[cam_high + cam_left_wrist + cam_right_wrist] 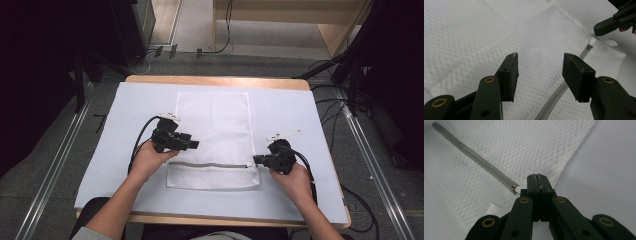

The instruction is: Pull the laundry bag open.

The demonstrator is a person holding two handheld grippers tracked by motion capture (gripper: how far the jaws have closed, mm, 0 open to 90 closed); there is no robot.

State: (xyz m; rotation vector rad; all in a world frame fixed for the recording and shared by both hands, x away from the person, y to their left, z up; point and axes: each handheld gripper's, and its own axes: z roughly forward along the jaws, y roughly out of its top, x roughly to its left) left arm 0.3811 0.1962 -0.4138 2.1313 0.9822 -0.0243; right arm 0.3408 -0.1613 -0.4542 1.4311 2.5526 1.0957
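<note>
A white mesh bag (pixel 212 130) lies flat on the table, its grey zipper (pixel 210 165) running across near the front end. My left gripper (pixel 196 145) hovers over the bag's left side, above the zipper. In the left gripper view it (pixel 540 58) stands open over the mesh (pixel 486 32) with nothing between the jaws. My right gripper (pixel 255 160) sits at the zipper's right end. In the right gripper view it (pixel 537 176) is shut on the white zipper pull (pixel 520 190), just beyond the brass slider (pixel 514 187).
A pale sheet (pixel 300 115) covers the wooden table (pixel 215 80). A small white tag (pixel 495 208) sticks out of the bag's corner by the slider. Cables trail from both grippers toward the person. Metal rails and dark stands flank the table on the floor.
</note>
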